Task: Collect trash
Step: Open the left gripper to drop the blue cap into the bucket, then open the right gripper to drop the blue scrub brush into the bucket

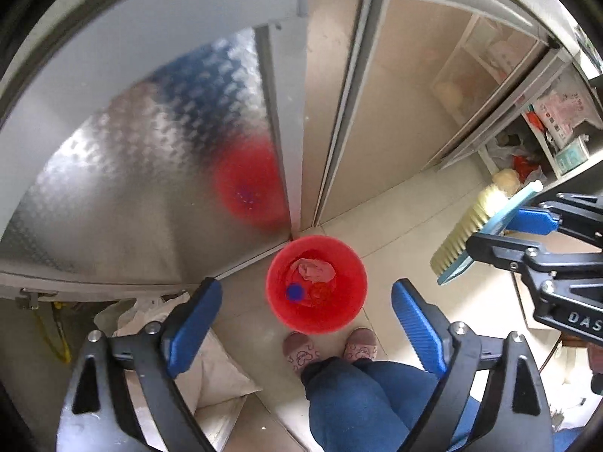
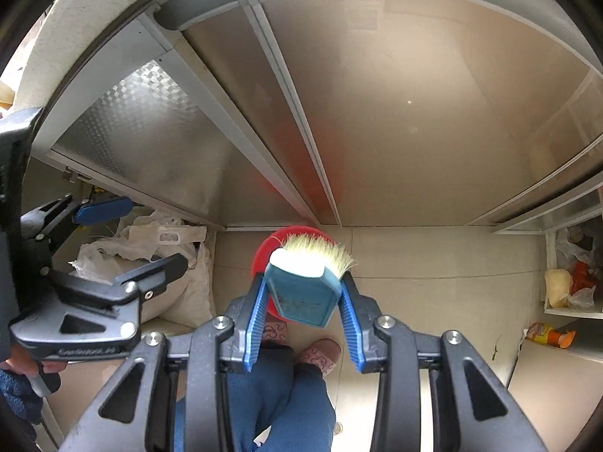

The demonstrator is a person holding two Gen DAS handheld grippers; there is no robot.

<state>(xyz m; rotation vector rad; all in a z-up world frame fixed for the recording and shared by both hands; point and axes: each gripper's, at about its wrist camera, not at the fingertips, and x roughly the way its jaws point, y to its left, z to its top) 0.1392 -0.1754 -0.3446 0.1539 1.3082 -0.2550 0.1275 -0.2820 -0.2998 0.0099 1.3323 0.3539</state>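
A red bucket (image 1: 277,303) stands on the tiled floor at the foot of the doors. Inside it lie a crumpled pinkish wad (image 1: 316,269), a blue cap (image 1: 295,292) and a red piece. My left gripper (image 1: 307,290) hangs above the bucket, its jaws wide open with nothing between them. My right gripper (image 2: 303,282) is shut on a blue hand brush (image 2: 301,295) with pale bristles pointing away. That brush (image 1: 463,233) also shows at the right of the left wrist view. In the right wrist view the brush hides most of the bucket (image 2: 262,254).
A person's blue-trousered legs and pink slippers (image 1: 301,350) stand just before the bucket. White sacks and plastic bags (image 2: 177,263) lie at the left by a patterned metal door (image 1: 132,169). Frosted sliding doors (image 2: 414,132) rise behind. Shelves (image 1: 557,143) with packets stand at the right.
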